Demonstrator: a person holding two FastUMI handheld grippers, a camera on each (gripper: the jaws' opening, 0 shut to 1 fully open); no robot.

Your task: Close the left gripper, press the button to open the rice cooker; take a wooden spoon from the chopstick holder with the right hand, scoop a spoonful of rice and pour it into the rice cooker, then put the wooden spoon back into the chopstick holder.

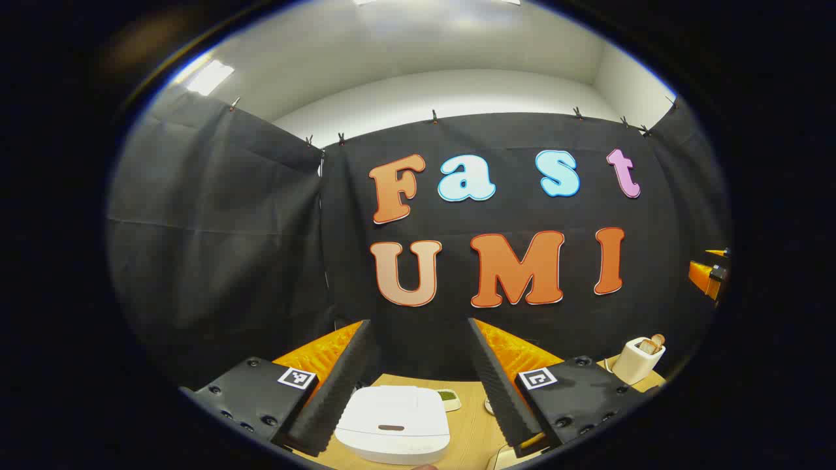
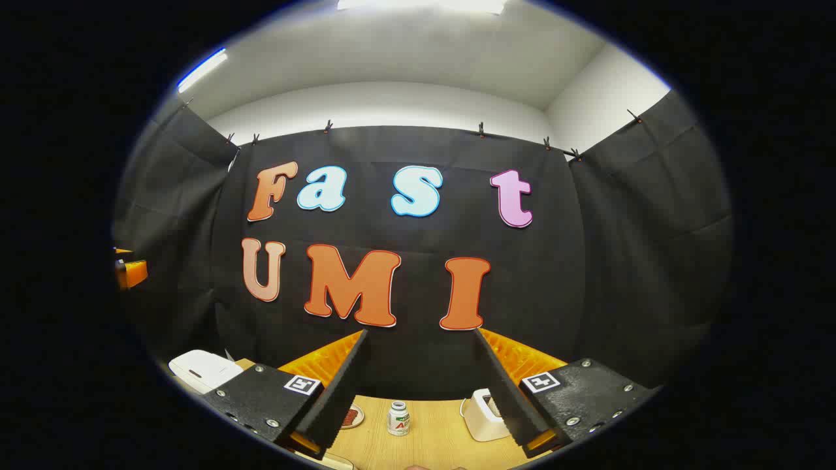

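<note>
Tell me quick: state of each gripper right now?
Left gripper: open, holding nothing, above the closed rice cooker.
Right gripper: open, holding nothing, over the table.

Rice cooker [image 1: 394, 423]: white, dark slot on lid. Desk [image 1: 471, 431]: pale wood grain. Chopstick holder [image 1: 638, 360]: cream white, tan wooden pieces inside. Small bottle [image 2: 398, 418]: white, red-marked label. Booth wall: black cloth; ceiling above: white.
</note>
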